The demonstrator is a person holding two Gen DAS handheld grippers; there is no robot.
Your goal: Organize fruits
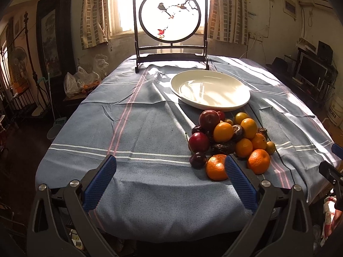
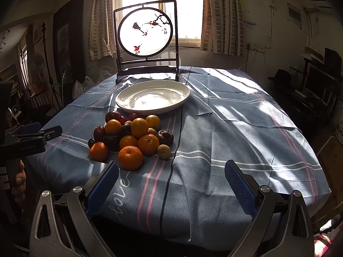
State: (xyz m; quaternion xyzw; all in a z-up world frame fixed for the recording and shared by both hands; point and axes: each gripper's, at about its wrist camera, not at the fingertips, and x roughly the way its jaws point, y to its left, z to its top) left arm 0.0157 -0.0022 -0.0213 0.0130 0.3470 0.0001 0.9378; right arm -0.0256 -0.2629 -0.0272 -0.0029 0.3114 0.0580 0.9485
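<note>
1. Covering the desk (image 1: pixel 150 203) is a blue cloth (image 1: pixel 139 128) striped in white and pink, crossed by bands of sunlight.
2. A pile of fruit (image 1: pixel 231 137) is heaped on the cloth, between the near edge of the desk and its middle; oranges, dark red plums and a few dark wrinkled fruits are seen touching one another.
3. A white plate (image 1: pixel 211 90) is set just beyond the pile, toward the far edge, with nothing on it.
4. A dark-framed round screen (image 1: pixel 170 15) painted with a bird on a branch is stood upright at the far edge, in front of a bright window.
5. The left gripper (image 1: pixel 170 167) is held wide, with nothing between its blue pads, above the near edge; one orange (image 1: pixel 215 168) is seen just beside its right finger.
6. The right gripper (image 2: pixel 171 171) is likewise held wide and is gripping nothing, above the near edge, with the pile near its left finger.
7. In the right wrist view, the left gripper is seen from the side, with part of a hand (image 2: pixel 19 184) on its handle.
</note>
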